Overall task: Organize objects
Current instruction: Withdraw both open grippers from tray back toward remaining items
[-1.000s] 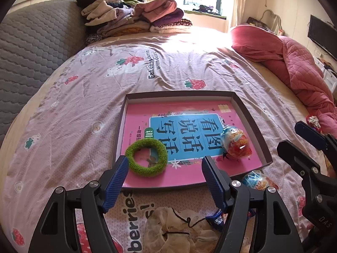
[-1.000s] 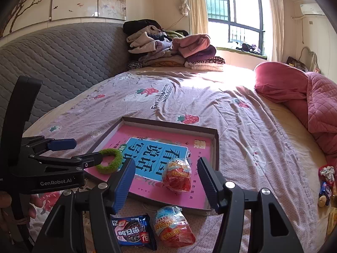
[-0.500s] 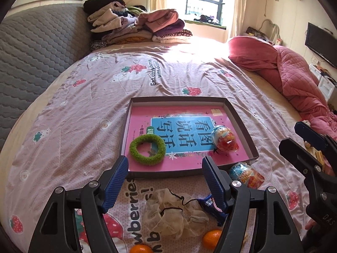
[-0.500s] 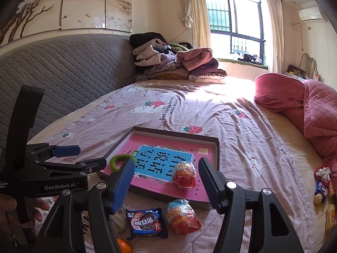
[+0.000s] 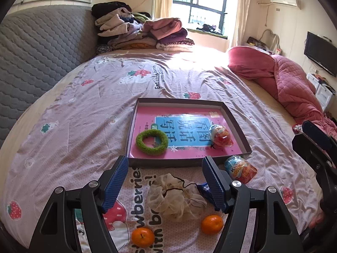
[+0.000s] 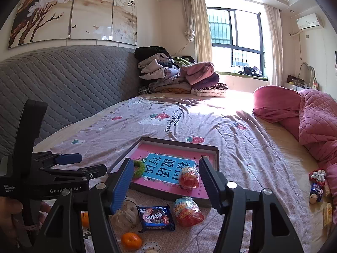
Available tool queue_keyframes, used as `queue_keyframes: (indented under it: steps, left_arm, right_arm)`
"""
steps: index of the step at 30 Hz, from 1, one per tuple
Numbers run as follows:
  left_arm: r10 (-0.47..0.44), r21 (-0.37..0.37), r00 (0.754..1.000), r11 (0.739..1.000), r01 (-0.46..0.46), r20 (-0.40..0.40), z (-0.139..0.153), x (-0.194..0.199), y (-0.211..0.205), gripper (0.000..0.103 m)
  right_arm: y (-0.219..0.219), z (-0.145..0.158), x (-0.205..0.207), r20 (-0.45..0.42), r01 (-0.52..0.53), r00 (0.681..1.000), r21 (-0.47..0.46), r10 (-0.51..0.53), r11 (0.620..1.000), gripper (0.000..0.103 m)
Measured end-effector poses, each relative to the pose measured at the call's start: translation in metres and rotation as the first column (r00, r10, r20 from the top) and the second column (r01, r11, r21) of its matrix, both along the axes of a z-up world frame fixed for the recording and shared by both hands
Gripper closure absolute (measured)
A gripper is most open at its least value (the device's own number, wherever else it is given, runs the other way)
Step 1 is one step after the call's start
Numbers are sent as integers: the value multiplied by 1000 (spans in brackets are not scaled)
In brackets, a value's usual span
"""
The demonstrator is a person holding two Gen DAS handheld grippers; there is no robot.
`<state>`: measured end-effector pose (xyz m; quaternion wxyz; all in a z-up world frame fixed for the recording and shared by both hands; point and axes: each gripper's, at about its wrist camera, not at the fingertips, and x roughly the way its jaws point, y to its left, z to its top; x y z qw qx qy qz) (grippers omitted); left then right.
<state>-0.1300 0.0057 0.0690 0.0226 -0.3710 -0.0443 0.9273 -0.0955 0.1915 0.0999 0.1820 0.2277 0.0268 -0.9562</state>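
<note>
the shallow dark cardboard tray (image 5: 236,124) on the bed holds a pink book, a fuzzy green ring (image 5: 152,141) and a red snack pouch (image 5: 221,136). only the right wrist view shows the blue biscuit packet (image 6: 155,218) whole. left gripper (image 5: 166,183) and right gripper (image 6: 166,185) both gape wide, empty; the right's jaws are opening.
</note>
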Motion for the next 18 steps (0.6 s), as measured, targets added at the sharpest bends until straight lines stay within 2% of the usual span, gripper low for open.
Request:
queue_keyframes:
  steps: [18]
  left_arm:
    - [6, -12, 1000, 1000, -6, -3, -4, 36, -5, 29]
  right_arm:
    - [19, -13, 35, 23, 38, 999, -18, -37, 999, 39]
